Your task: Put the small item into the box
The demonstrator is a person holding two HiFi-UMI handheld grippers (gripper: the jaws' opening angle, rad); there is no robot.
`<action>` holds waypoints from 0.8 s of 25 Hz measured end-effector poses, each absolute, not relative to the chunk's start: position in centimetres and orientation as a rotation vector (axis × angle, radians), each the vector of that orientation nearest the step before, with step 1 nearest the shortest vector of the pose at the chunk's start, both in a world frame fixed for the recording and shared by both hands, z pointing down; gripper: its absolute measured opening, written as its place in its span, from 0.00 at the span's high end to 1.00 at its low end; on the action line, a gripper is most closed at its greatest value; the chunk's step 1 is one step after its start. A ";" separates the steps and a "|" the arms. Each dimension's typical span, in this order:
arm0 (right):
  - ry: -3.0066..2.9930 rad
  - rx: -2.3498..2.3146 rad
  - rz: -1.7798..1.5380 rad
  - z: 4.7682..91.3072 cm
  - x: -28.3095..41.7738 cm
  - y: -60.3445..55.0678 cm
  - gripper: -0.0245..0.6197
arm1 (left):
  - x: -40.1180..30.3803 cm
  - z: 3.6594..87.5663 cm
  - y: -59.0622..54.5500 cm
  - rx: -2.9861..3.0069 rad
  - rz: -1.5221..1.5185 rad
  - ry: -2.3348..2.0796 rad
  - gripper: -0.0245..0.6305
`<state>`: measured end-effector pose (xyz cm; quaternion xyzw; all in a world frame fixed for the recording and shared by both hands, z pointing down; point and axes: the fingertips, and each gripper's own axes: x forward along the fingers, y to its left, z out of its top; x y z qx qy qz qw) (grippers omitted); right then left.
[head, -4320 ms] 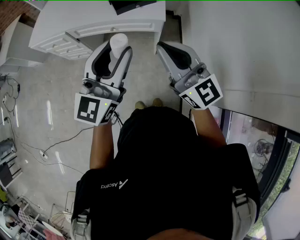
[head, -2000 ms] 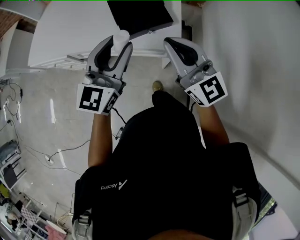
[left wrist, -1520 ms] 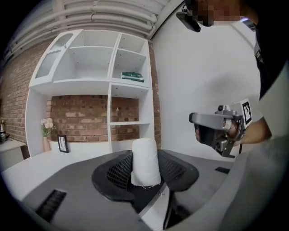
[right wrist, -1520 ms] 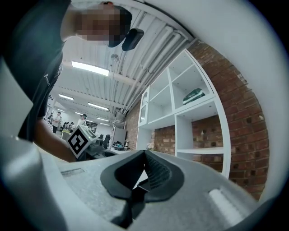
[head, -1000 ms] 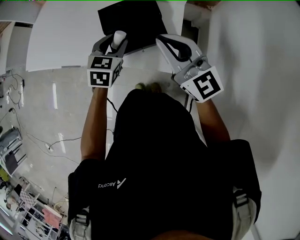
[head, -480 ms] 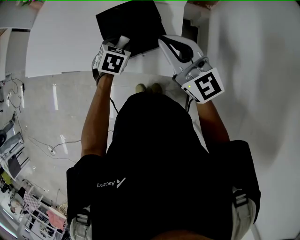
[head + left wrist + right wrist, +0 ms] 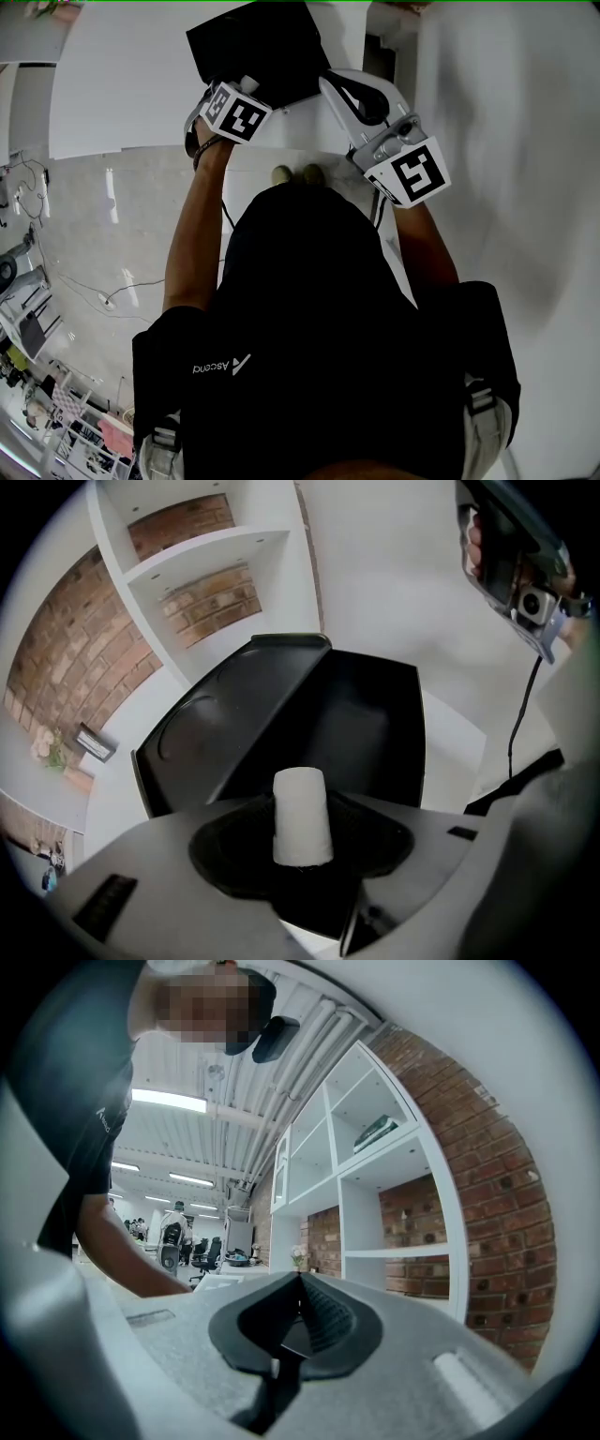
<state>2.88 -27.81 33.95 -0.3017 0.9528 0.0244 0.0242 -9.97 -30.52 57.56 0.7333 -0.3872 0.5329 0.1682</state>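
A small white cylinder-shaped item (image 7: 301, 817) is pinched upright in my left gripper (image 7: 300, 850), whose jaws are shut on it. In the head view the left gripper (image 7: 242, 91) hangs over the near edge of the open black box (image 7: 258, 42), the white item (image 7: 249, 83) just showing at its tip. The left gripper view looks into the box's dark inside (image 7: 361, 724), with the lid (image 7: 220, 738) lying open to the left. My right gripper (image 7: 344, 86) is just right of the box, shut and empty; its pads (image 7: 314, 1312) meet and it points upward.
The box rests on a white table (image 7: 122, 84). Behind it stand white shelves with a brick back (image 7: 197, 564). A white wall runs along the right (image 7: 506, 141). A black cable (image 7: 518, 714) hangs from the right gripper (image 7: 511, 564). People stand far off in the room (image 7: 173, 1237).
Both grippers have travelled from above the floor up to the table. The left one, still holding the white item, has tipped forward over the box's near edge.
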 end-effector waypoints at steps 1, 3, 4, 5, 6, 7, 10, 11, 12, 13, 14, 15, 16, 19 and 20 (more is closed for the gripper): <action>2.946 -0.936 0.073 34.0 2.9 -27.9 0.96 | -9.9 57.6 -30.5 2.084 1.522 -1.091 0.69; 2.943 -0.943 0.064 34.1 3.0 -28.0 0.96 | -10.0 57.6 -30.5 2.081 1.524 -1.075 0.69; 2.943 -0.946 0.059 34.3 3.0 -28.1 0.96 | -10.0 57.6 -30.5 2.081 1.522 -1.071 0.69; 2.943 -0.950 0.055 34.4 3.0 -28.1 0.96 | -10.0 57.6 -30.5 2.081 1.519 -1.069 0.69; 2.942 -0.953 0.052 34.5 3.0 -28.2 0.96 | -10.0 57.6 -30.5 2.080 1.516 -1.070 0.69; 2.941 -0.955 0.049 34.6 3.0 -28.2 0.96 | -10.0 57.6 -30.5 2.079 1.514 -1.072 0.68; 2.944 -0.959 0.044 34.9 3.0 -28.2 0.96 | -10.0 57.5 -30.6 2.084 1.505 -1.087 0.68; 2.946 -0.960 0.042 35.0 2.9 -28.1 0.96 | -10.0 57.4 -30.6 2.089 1.500 -1.093 0.68; 2.948 -0.961 0.041 35.1 2.9 -28.1 0.96 | -10.1 57.2 -30.7 2.094 1.493 -1.099 0.68; 2.950 -0.961 0.041 35.2 2.8 -28.1 0.96 | -10.1 56.9 -30.7 2.101 1.485 -1.106 0.68; 2.950 -0.962 0.042 35.2 2.7 -28.0 0.96 | -10.1 56.6 -30.7 2.109 1.476 -1.114 0.68; 2.951 -0.962 0.043 35.2 2.6 -28.0 0.96 | -10.1 56.2 -30.8 2.119 1.465 -1.124 0.68; 2.951 -0.962 0.043 35.2 2.6 -27.9 0.96 | -10.1 55.9 -30.8 2.129 1.451 -1.132 0.68; 2.954 -0.964 0.045 35.1 2.2 -27.8 0.96 | -10.1 54.8 -30.7 2.161 1.394 -1.152 0.68; 2.956 -0.965 0.046 35.1 2.1 -27.8 0.96 | -10.1 54.3 -30.7 2.173 1.368 -1.159 0.68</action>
